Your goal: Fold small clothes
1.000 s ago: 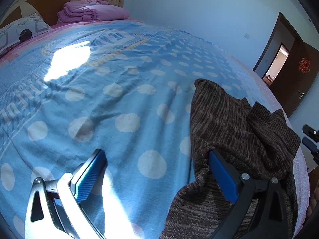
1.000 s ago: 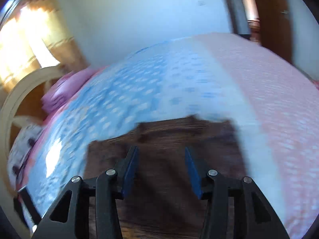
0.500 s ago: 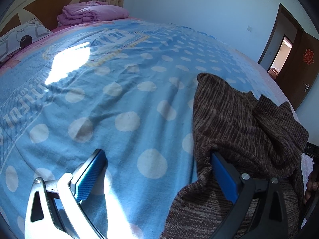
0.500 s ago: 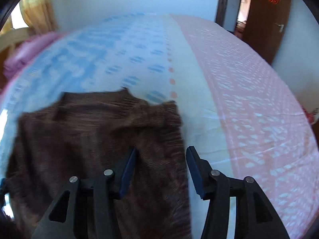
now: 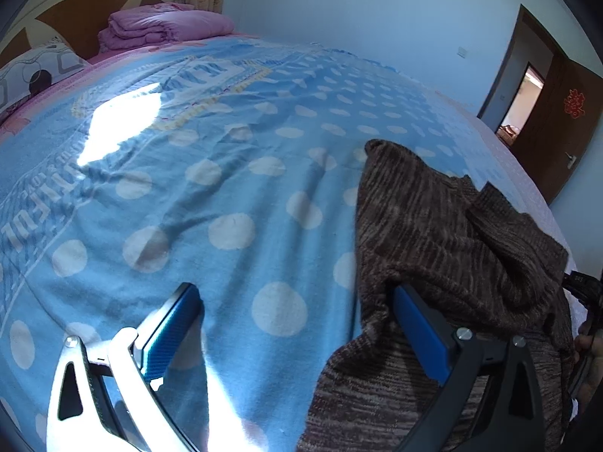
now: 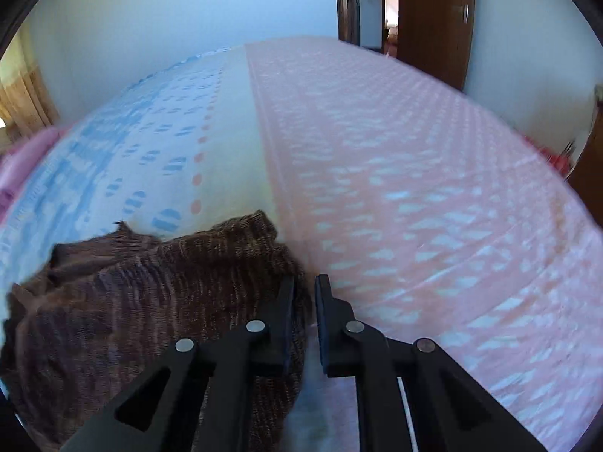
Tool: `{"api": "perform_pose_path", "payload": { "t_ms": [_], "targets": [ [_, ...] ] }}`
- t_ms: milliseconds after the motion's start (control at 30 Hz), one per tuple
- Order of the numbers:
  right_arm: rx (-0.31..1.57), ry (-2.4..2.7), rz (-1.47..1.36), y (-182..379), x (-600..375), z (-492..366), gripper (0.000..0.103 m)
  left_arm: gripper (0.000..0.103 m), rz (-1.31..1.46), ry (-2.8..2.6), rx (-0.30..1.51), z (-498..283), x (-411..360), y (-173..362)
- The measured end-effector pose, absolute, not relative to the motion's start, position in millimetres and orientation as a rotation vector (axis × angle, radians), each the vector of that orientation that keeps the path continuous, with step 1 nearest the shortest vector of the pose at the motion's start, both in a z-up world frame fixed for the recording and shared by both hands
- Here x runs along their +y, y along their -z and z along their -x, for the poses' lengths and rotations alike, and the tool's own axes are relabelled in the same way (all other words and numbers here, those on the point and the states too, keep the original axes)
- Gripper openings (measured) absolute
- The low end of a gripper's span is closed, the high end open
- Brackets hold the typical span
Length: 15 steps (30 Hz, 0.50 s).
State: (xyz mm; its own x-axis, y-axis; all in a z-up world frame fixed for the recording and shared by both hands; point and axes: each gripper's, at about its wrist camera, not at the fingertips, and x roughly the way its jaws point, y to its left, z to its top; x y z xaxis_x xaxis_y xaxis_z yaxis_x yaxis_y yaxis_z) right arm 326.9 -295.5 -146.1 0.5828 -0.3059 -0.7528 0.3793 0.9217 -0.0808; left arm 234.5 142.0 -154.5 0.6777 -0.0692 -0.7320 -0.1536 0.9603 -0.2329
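Two grippers work over one brown knit garment (image 5: 444,233) that lies rumpled on a bed. Nearest in the left wrist view, the left gripper (image 5: 297,320) stands spread wide, its blue pads far apart; the right-hand pad is tucked against the garment's near edge while the other rests over the blue polka-dot blanket (image 5: 233,173). In the right wrist view, the right gripper (image 6: 304,301) has its black fingers drawn nearly together at the garment's right edge (image 6: 150,293); whether cloth is caught between them cannot be told. Beyond the garment the blanket gives way to a pink patterned bedcover (image 6: 414,173). Farther off lie a folded purple quilt (image 5: 162,24), a headboard (image 5: 68,7) and a brown door (image 5: 561,120).
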Motion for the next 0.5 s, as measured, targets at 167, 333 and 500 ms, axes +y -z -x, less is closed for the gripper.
{"api": "perform_pose_path", "payload": {
  "t_ms": [167,333,500],
  "targets": [
    [0.795,0.335,-0.182,114,-309,-290,0.019,0.103,0.165,0.143,0.773,-225,104,120],
    [0.764,0.152,-0.223,96,-278,-247,0.054,0.103,0.055,0.331,0.741,-236,30,100],
    [0.758,0.127,-0.238,101,-263,-216,0.054,0.103,0.016,0.36,0.802,-267,-32,117]
  ]
}}
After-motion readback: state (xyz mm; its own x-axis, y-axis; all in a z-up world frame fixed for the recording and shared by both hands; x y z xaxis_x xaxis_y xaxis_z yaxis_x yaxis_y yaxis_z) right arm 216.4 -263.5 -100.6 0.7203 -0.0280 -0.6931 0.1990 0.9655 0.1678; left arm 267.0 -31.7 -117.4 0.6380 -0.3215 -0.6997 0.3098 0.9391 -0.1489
